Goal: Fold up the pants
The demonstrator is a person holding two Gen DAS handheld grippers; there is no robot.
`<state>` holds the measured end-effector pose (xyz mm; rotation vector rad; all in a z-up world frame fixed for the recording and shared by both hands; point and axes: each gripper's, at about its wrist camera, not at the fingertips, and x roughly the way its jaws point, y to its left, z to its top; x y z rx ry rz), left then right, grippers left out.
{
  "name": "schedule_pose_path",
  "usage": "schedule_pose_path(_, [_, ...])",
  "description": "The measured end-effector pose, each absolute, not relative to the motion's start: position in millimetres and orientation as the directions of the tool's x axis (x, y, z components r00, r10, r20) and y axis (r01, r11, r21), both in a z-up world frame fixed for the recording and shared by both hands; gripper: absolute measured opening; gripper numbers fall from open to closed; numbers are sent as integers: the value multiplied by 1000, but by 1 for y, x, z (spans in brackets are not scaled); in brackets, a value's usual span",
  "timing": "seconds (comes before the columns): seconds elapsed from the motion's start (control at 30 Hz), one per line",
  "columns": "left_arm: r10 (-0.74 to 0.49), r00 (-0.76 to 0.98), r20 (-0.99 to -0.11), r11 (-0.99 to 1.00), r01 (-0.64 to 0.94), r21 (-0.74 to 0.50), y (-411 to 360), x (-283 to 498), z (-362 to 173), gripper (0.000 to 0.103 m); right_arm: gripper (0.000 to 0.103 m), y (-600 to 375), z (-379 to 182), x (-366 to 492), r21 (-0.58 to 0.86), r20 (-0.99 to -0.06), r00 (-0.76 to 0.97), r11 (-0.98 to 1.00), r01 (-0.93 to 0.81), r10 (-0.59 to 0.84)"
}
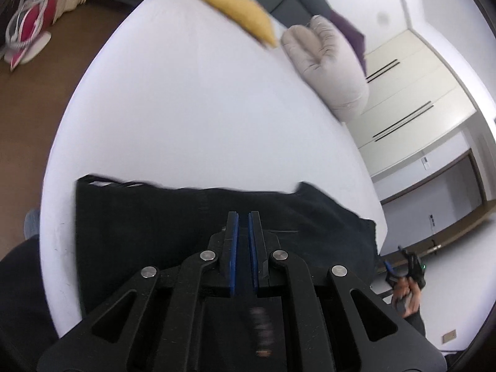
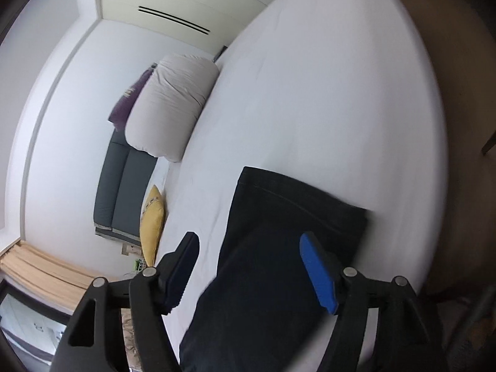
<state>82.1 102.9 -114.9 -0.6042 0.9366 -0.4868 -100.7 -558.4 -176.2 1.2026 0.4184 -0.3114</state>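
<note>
Pants lay soft and limp on the bed; my left gripper was nearly closed on nothing, my right gripper spread wide; the far hem looked easiest to pinch.

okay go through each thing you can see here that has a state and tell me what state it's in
pants: dark, lying flat on the bed, partly folded, not gripped.
left gripper: jaws nearly shut, a thin gap, nothing between them.
right gripper: open wide, above the pants.
white pillow: lying at the bed's edge.
yellow cushion: lying at the bed's far edge.
bed: sheet smooth.
</note>
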Motion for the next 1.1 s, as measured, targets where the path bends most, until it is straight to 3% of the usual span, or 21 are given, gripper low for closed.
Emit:
schedule_pose_path(0.17, [-689,437,-578,708,236,-665,26,83,-89,6,71,-574,-205,-145,866,-469,883,192,462,-8])
schedule_pose_path(0.43, [-663,248,-706,748,263,-610,-80,99,-134,6,70,-587,-254,-122,887,-457,888,100,451,49])
schedule_pose_path(0.57, [-649,214,-730,760,231,-608,-86,105,-157,6,69,-595,-263,-124,899,-433,900,101,426,57])
schedule_pose_path(0.73, [-675,208,-708,738,203,-644,-78,109,-167,6,53,-603,-272,-133,920,-385,920,116,376,77])
schedule_pose_path(0.87, [-675,217,-705,738,211,-641,-74,108,-169,6,53,-604,-269,-127,912,-395,916,145,382,72])
schedule_pose_path(1.0, [-683,216,-698,731,211,-649,-73,102,-178,6,43,-606,-267,-119,927,-351,933,171,335,79])
schedule_pose_path(1.1, [-686,216,-694,727,213,-652,-70,99,-181,6,42,-604,-265,-109,935,-317,944,198,294,93])
